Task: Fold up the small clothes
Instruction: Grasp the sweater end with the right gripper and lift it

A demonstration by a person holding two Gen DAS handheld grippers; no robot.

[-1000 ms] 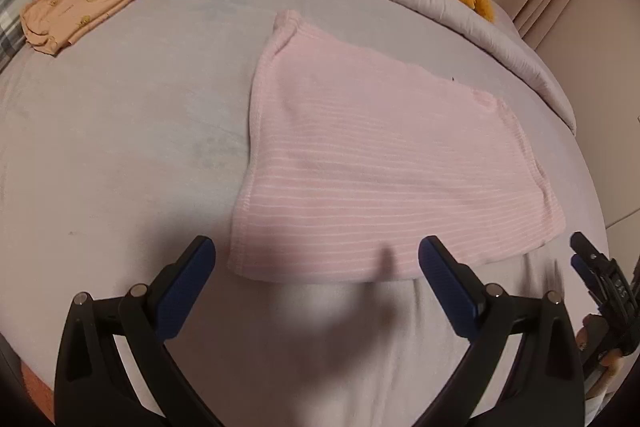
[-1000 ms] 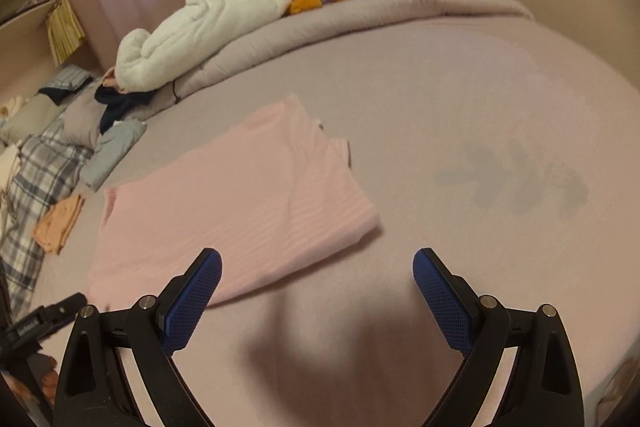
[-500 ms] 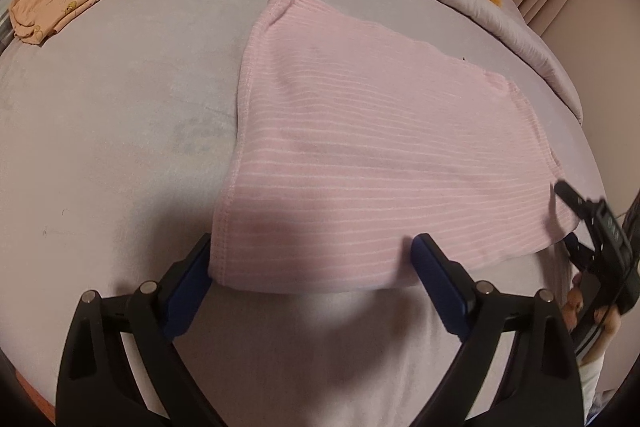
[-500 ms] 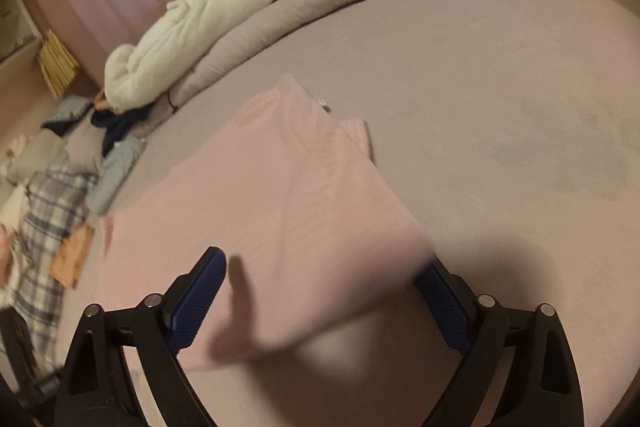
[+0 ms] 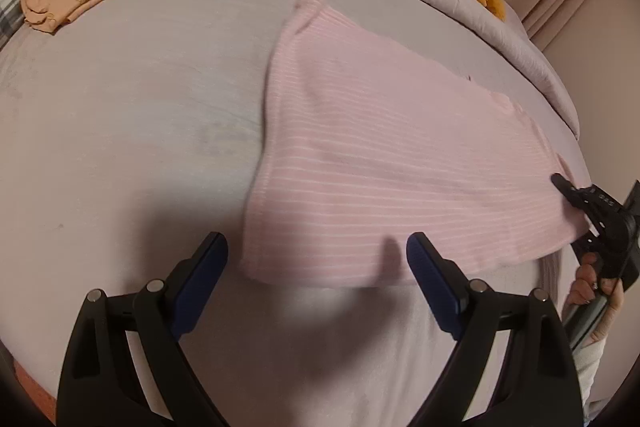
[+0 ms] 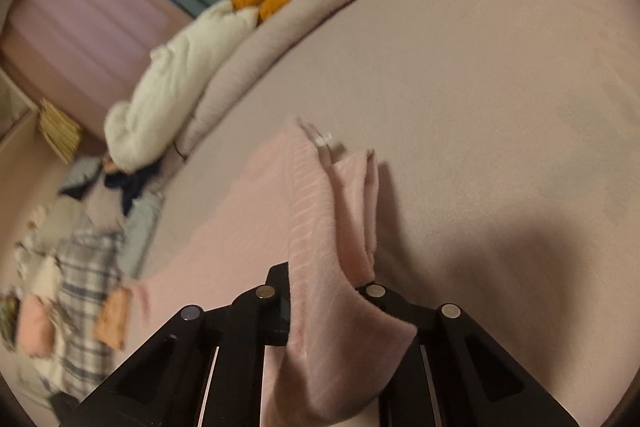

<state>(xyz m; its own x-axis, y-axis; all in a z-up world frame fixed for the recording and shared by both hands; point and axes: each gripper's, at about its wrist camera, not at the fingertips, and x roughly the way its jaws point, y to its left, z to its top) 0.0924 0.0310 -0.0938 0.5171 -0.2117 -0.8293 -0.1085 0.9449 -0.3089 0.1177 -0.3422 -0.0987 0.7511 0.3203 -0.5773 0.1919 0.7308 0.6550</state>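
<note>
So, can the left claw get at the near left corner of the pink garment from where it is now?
Probably yes. The left claw is open, its jaws spread on either side of the pink garment's near corner, and nothing lies between them on the bed.

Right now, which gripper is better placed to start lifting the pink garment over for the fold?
Right. The right gripper is already shut on the pink ribbed garment at its edge; the left gripper is open at the near hem, gripping nothing.

bedroom: bed (image 5: 120, 147), curtains (image 6: 72, 11)
</note>
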